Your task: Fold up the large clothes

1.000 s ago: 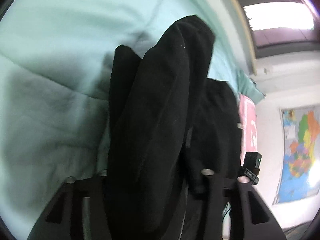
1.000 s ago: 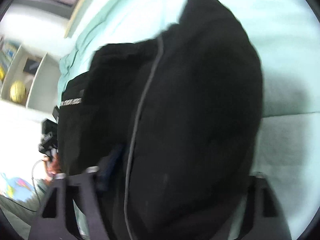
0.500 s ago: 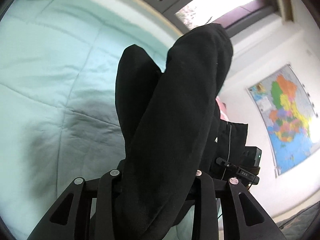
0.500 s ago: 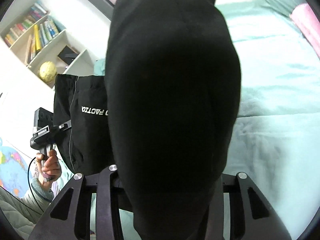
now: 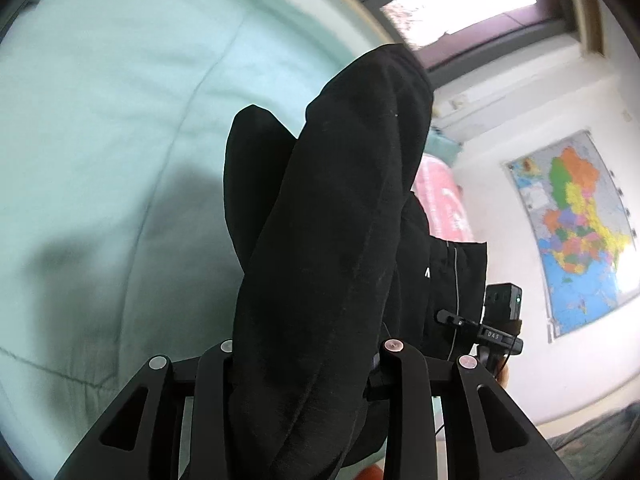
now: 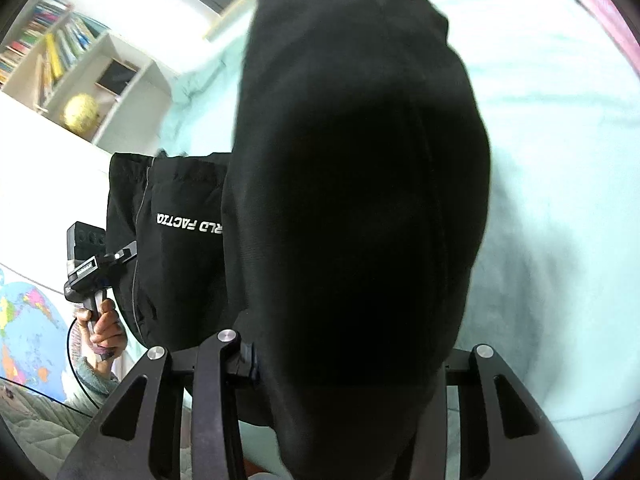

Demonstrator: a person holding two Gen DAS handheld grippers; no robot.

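The left gripper (image 5: 310,354) clamps a thick fold of the black garment (image 5: 344,216), held up above the green bed (image 5: 100,120). The right gripper (image 6: 348,348) likewise grips bunched garment (image 6: 360,160), white lettering (image 6: 188,222) visible on the cloth hanging between them.

A bed (image 5: 120,128) covered with a pale mint-green quilt fills most of both views, its stitched seams showing. A pink pillow (image 5: 442,200) lies at the bed's far end. Behind it a window (image 5: 460,4) lets in bright daylight. A colourful map (image 5: 576,232) hangs on the white wall (image 5: 500,132). In the right wrist view, a white bookshelf (image 6: 60,60) holds rows of books (image 6: 60,46), with a yellow globe (image 6: 82,114) in a lower compartment.
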